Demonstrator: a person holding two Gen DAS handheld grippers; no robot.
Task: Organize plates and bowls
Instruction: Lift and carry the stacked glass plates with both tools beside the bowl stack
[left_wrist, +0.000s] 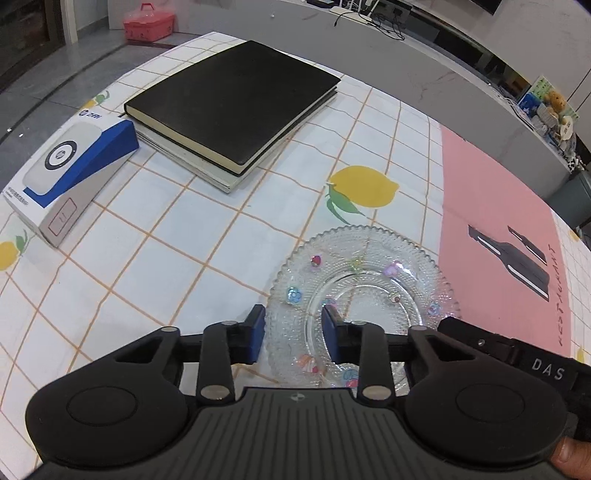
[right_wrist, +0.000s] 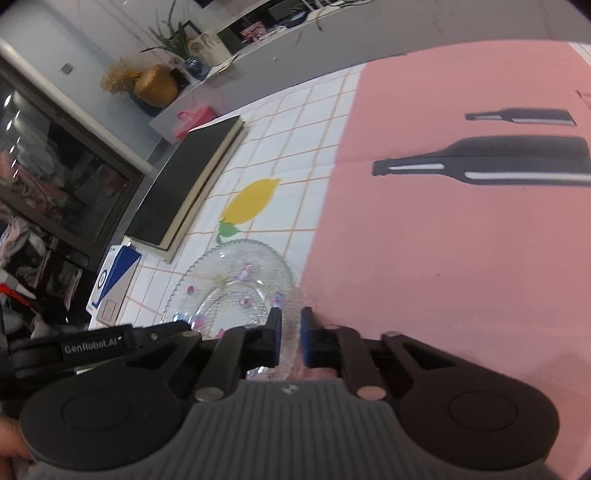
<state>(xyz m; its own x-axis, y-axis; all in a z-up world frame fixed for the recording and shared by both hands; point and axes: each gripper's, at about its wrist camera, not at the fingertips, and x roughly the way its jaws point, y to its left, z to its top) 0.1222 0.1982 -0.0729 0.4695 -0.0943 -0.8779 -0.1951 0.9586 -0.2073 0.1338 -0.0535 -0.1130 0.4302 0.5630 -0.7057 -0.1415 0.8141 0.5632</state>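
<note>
A clear glass plate (left_wrist: 364, 288) with a beaded rim and small coloured flower marks lies on the lemon-print tablecloth, beside the pink placemat (left_wrist: 495, 221). My left gripper (left_wrist: 293, 332) is open, its blue pads either side of the plate's near left rim. In the right wrist view the same plate (right_wrist: 232, 284) sits left of the pink placemat (right_wrist: 461, 240). My right gripper (right_wrist: 291, 339) has its jaws close together around the plate's right rim; whether they press on it is unclear.
A black notebook (left_wrist: 236, 103) on a stack of books lies at the back left. A blue and white box (left_wrist: 70, 177) sits at the left edge. A grey counter (left_wrist: 424, 55) with clutter runs behind the table. A pink case (left_wrist: 147, 22) stands on the floor.
</note>
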